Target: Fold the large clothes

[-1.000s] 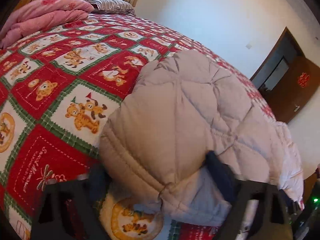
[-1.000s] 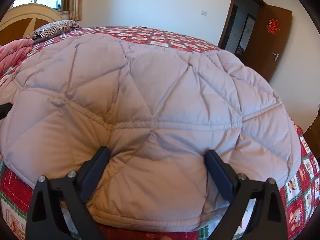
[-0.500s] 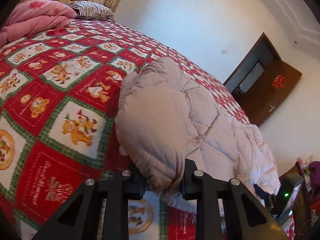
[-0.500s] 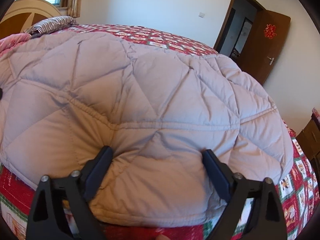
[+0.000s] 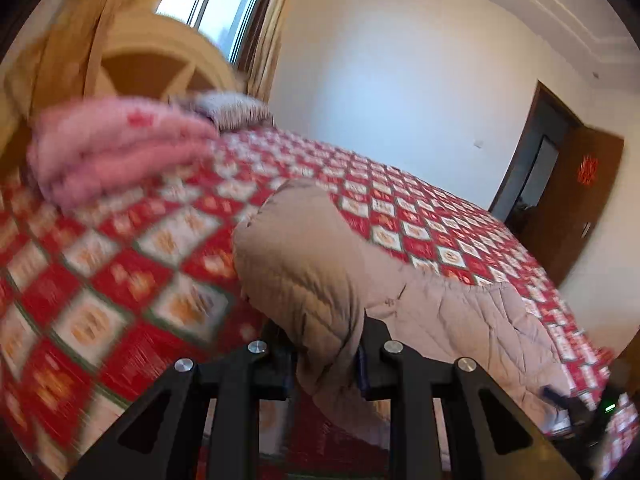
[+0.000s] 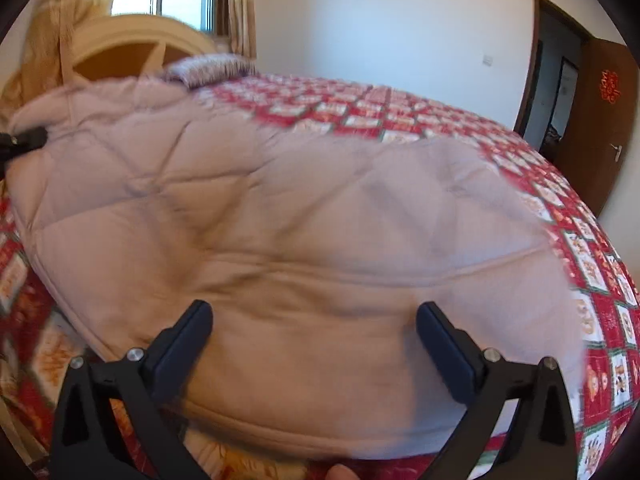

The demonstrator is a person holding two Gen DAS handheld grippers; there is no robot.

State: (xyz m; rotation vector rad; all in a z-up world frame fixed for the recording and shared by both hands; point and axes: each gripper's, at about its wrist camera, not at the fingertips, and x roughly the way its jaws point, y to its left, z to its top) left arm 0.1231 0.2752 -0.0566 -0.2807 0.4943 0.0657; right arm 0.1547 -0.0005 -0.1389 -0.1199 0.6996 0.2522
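A beige quilted down jacket lies on a bed with a red and white checked bedspread. My left gripper has its jaws closing, and the pads pinch a bunched edge of the jacket, lifted off the bed. In the right wrist view the jacket fills the middle. My right gripper hovers over its near hem with the jaws opening wide. The hem lies between the fingers, and the pads do not squeeze it. The left gripper shows at the jacket's far left corner.
A folded pink quilt and a striped pillow lie at the head of the bed, by a cream headboard under a window. A brown door stands open on the right. A fingertip shows at the bottom edge.
My left gripper shut on the jacket's edge and rose with it, so the fabric now hangs bunched. The right gripper drew up and back a little, with its jaws still wide.
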